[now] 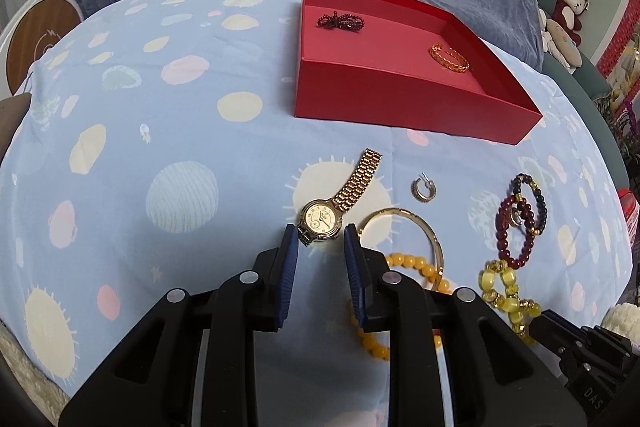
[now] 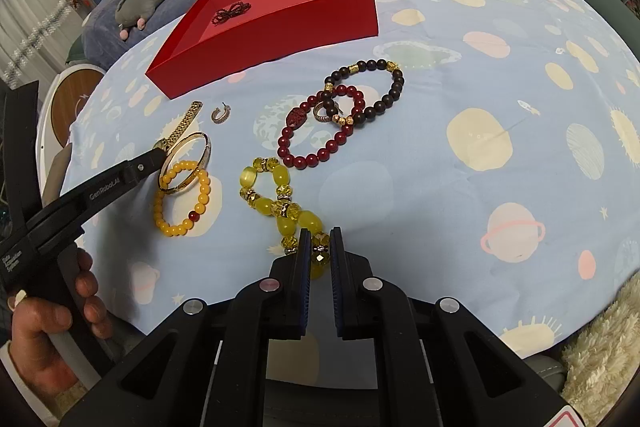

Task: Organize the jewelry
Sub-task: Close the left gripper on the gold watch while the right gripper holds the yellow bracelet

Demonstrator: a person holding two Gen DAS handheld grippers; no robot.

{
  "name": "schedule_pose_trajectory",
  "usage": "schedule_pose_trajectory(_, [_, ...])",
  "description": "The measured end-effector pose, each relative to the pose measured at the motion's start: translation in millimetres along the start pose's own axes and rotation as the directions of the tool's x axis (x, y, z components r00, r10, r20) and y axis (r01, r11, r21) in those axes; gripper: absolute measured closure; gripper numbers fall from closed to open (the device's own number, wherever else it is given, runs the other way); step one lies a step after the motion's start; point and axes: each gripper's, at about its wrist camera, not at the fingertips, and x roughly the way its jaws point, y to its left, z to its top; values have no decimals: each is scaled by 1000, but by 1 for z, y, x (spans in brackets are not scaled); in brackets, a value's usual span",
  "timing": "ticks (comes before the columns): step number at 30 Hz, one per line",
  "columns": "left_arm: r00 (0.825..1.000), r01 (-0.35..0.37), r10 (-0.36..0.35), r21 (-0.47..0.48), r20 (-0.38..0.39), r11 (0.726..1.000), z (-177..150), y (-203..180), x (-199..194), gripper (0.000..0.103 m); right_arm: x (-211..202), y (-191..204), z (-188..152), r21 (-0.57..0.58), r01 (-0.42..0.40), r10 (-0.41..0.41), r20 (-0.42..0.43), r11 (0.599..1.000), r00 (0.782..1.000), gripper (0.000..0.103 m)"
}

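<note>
A: How much is done? The red box [image 1: 400, 99] stands at the far side of the blue bedsheet [image 1: 160, 115]. Inside I see only two pieces: a dark beaded piece [image 1: 341, 21] near the back wall and a gold open cuff [image 1: 449, 57] near the right wall. So I think the task is at an early stage.

B: Yes, most pieces lie on the sheet. From large to small: the dark bead bracelet [image 2: 384, 87] and the red bead bracelet [image 2: 320, 131] overlap, then the yellow stone bracelet [image 2: 276, 195], the orange bead bracelet [image 2: 182, 195] under a gold bangle [image 2: 186, 163], the gold watch [image 1: 322, 221], and one small hoop earring [image 1: 422, 189].

A: And the claws?

B: The right gripper [image 2: 320, 247] is clamped on the near end of the yellow stone bracelet. The left gripper [image 1: 320, 239] has its fingers a little apart, with the watch case just between the tips; I cannot tell if they press it.

A: Room to move?

B: The box floor is mostly free, but its near wall must be cleared from above. The sheet between the pieces and the box is open.
</note>
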Motion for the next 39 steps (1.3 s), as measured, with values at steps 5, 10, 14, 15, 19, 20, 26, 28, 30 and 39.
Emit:
schedule_pose_trajectory(5, [1000, 6, -6, -18, 1, 1000, 0, 2, -1, 92, 1, 0, 0, 0, 0, 0, 1, 1000, 1000, 94])
schedule_pose_trajectory(10, [1000, 25, -25, -31, -4, 999, -2, 6, -4, 97, 1, -1, 1, 2, -1, 1, 0, 1000, 1000, 94])
schedule_pose_trajectory(14, [1000, -1, 2, -58, 16, 998, -1, 9, -7, 53, 1, 0, 0, 2, -1, 1, 0, 1000, 1000, 94])
schedule_pose_trajectory(15, [999, -10, 12, -53, 30, 999, 0, 9, -8, 52, 1, -1, 1, 2, -1, 1, 0, 1000, 1000, 94])
schedule_pose_trajectory(19, [1000, -10, 10, -5, 17, 1000, 6, 4, -1, 52, 2, -1, 1, 3, 0, 0, 0, 1000, 1000, 94])
schedule_pose_trajectory(20, [1000, -13, 13, 11, 12, 1000, 6, 3, 2, 53, 2, -1, 1, 3, -1, 1, 0, 1000, 1000, 94])
schedule_pose_trajectory(26, [1000, -7, 7, 46, 8, 999, 14, 0, 9, 74, 2, -1, 1, 6, -1, 1, -2, 1000, 1000, 94])
schedule_pose_trajectory(28, [1000, 1, -2, 53, 3, 999, 16, -2, 11, 81, 3, -1, 1, 7, -1, 1, -3, 1000, 1000, 94])
schedule_pose_trajectory(30, [1000, 0, 0, 57, 4, 998, 16, -4, 11, 81, 3, -1, 1, 6, -1, 1, -3, 1000, 1000, 94])
schedule_pose_trajectory(39, [999, 41, -41, -8, -4, 999, 12, 1, -7, 81, -6, 0, 3, 9, -19, 19, 17, 1000, 1000, 94])
